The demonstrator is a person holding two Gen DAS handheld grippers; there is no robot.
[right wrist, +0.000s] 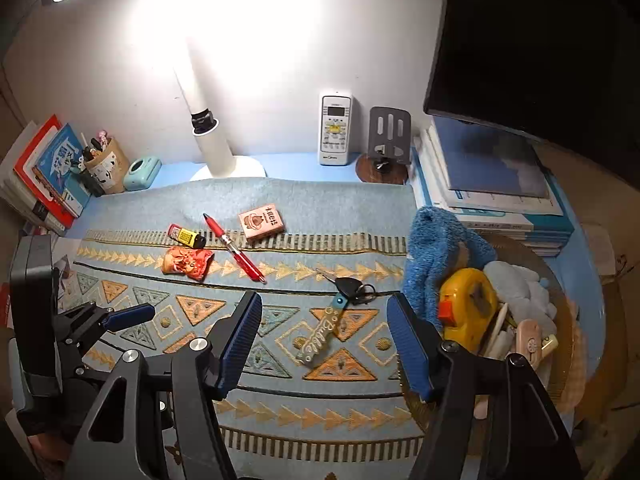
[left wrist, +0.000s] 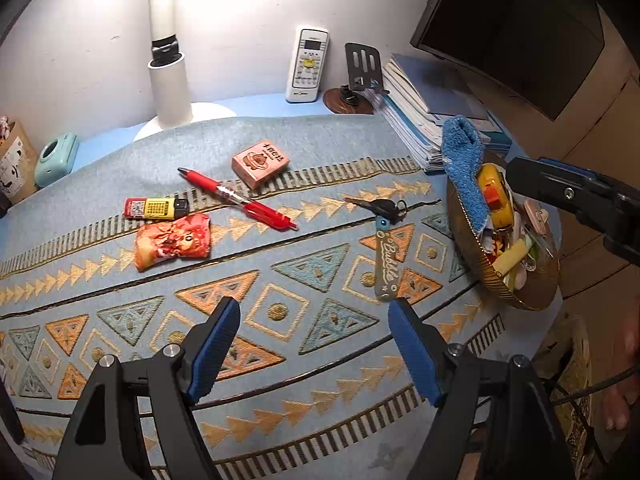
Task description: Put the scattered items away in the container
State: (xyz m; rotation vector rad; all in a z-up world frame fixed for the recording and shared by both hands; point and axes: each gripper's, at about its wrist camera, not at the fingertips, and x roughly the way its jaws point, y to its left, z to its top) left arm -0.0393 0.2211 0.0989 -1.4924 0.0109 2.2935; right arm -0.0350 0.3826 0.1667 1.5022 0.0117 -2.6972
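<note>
Keys (right wrist: 352,290) with a stiff tag (right wrist: 320,338) lie on the worktop just beside the basket (left wrist: 472,256), small, hard and light, best pinched by the flat tag, while both grippers' fingers (left wrist: 218,350) (right wrist: 240,338) hang open and empty.

Loose on the patterned mat (left wrist: 280,320), five items are counted: one red pen (left wrist: 236,199), one lighter (left wrist: 158,208), one orange snack packet (left wrist: 172,241), one pink box (left wrist: 260,163) and one set of keys (left wrist: 380,208) with a "Bubble" tag (left wrist: 387,266). One round basket (left wrist: 516,296) is recorded — in it one blue cloth (left wrist: 464,168) and one yellow tape measure (left wrist: 496,196) are identified; the smaller contents cannot be counted. Two grippers are noted — left (left wrist: 314,352) and right (right wrist: 324,344).
</note>
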